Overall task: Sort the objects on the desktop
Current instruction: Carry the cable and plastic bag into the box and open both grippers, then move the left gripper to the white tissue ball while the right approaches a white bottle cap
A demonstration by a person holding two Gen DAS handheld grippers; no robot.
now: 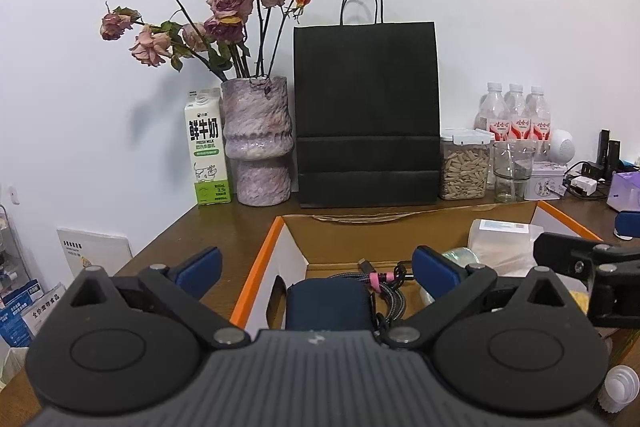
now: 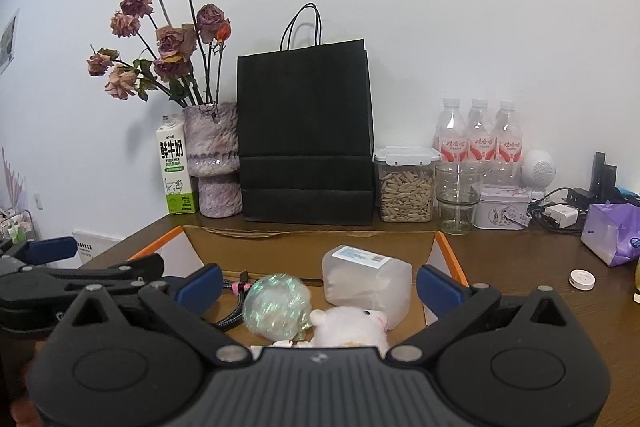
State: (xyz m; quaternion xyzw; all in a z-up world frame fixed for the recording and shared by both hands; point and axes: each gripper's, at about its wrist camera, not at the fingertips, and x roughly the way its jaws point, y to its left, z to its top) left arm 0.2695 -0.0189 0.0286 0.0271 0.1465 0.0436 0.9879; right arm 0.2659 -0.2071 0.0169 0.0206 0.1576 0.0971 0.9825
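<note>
An open cardboard box with orange edges (image 1: pixel 256 267) (image 2: pixel 448 251) sits on the brown desk. It holds a dark blue pouch (image 1: pixel 328 301), a braided cable (image 1: pixel 386 289) (image 2: pixel 234 301), an iridescent ball (image 2: pixel 278 307), a white plush toy (image 2: pixel 348 327) and a translucent plastic container (image 2: pixel 366 279) (image 1: pixel 500 239). My left gripper (image 1: pixel 318 269) (image 2: pixel 100 258) hovers open over the box's left half, above the pouch, with nothing between its blue pads. Beside it, my right gripper (image 2: pixel 320 287) (image 1: pixel 592 233) is open over the ball and plush, holding nothing.
Along the back wall stand a milk carton (image 1: pixel 208 151), a vase of dried roses (image 1: pixel 258 143), a black paper bag (image 1: pixel 366 115), a seed jar (image 2: pixel 406 187), a glass (image 2: pixel 458 199), three water bottles (image 2: pixel 478 135) and a tin (image 2: pixel 502 213). A purple pack (image 2: pixel 612 231), chargers and a white cap (image 2: pixel 582 279) lie at right.
</note>
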